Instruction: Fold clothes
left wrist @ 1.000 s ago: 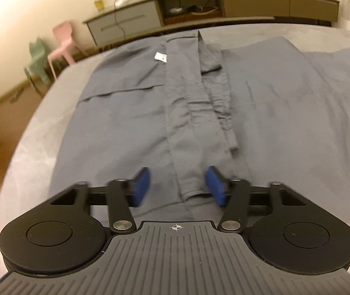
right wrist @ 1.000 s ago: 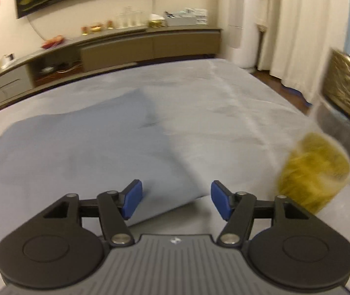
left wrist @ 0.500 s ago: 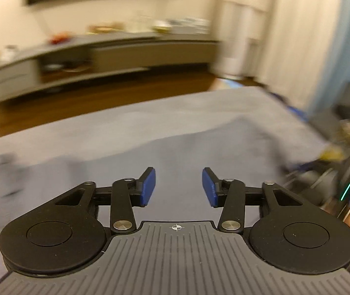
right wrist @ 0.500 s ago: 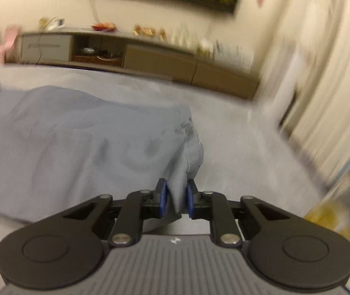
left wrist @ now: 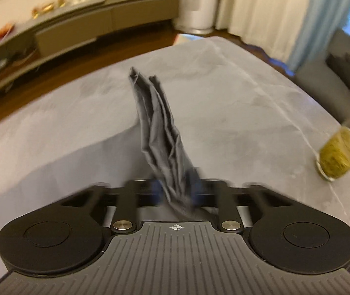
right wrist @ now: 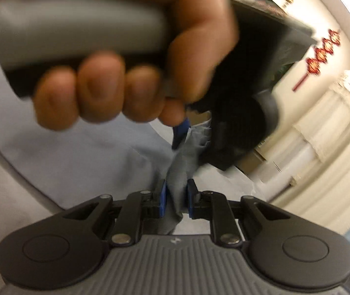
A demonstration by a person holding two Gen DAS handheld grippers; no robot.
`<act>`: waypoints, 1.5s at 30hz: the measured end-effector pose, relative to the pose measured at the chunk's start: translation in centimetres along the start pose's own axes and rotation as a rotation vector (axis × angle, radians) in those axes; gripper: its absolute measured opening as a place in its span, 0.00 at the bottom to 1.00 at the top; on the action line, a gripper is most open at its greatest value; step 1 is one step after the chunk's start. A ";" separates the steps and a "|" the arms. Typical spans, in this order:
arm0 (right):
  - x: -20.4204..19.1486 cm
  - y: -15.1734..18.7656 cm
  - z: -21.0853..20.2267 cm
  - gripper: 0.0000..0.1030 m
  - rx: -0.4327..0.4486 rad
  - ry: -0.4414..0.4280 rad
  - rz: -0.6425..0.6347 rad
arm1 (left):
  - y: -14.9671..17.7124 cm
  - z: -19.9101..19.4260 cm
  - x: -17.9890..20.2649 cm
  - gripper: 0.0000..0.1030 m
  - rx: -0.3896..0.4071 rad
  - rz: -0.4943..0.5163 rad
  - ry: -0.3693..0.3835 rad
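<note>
Garment: a dark grey cloth (left wrist: 160, 132), bunched into narrow vertical pleats, rises from between the fingers of the left gripper (left wrist: 177, 191) and stands above the pale grey bed surface (left wrist: 236, 103); in the right wrist view the same grey fabric (right wrist: 178, 172) runs between the two grippers.
Left gripper: fingers clenched on the lower end of the cloth, their blue pads blurred and partly hidden behind the folds.
Right gripper: the right gripper (right wrist: 177, 196) pinches a wad of the fabric between its blue pads (right wrist: 162, 198), jaws nearly together with only the cloth between them.
Hand: a person's hand (right wrist: 130, 56) fills the upper part of the right wrist view, wrapped around the grey handle of the other gripper, which points down at the fabric just above the right gripper's fingertips.
Blue fabric: a light blue cloth (right wrist: 76, 147) lies behind the hand; what it belongs to cannot be told.
Surroundings: a glass jar with yellow contents (left wrist: 339, 154) sits near the bed's right edge, well apart from the cloth; a long low cabinet (left wrist: 101, 27) lines the far wall, with pale curtains (left wrist: 261, 5) to its right.
</note>
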State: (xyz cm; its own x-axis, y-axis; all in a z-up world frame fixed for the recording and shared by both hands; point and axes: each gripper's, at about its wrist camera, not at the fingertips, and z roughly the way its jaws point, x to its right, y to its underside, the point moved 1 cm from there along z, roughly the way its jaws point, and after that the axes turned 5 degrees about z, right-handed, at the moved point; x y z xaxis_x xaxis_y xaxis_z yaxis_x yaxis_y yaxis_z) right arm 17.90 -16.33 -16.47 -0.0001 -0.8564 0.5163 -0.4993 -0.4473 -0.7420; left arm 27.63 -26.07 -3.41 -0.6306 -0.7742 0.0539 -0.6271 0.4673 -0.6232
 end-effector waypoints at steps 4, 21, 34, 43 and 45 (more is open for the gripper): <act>1.3 -0.7 -1.2 0.51 0.021 -0.254 0.110 | 3.4 -1.5 -5.3 0.00 0.032 -0.172 0.010; 4.4 -0.4 4.0 0.22 -0.258 -0.500 0.501 | 10.0 -2.7 -9.9 0.06 0.022 -0.221 0.006; 5.3 -0.1 6.1 0.20 -0.207 -0.457 0.643 | 10.6 -4.4 -10.3 0.00 -0.009 -0.253 -0.047; 6.5 -2.8 10.6 0.19 -0.237 -0.434 0.679 | 11.2 -4.6 -10.5 0.02 -0.045 -0.211 -0.046; 5.3 -2.3 11.7 0.19 -0.260 -0.441 0.650 | 11.4 -4.5 -10.7 0.07 -0.056 -0.213 -0.056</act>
State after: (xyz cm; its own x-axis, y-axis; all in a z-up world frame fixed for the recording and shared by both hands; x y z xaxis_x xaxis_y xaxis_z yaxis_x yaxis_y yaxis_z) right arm 29.20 -22.82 -17.02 -0.0453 -0.9706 -0.2365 -0.7016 0.1995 -0.6841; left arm 25.23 -10.53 -7.59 -0.4557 -0.8797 0.1357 -0.7689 0.3122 -0.5579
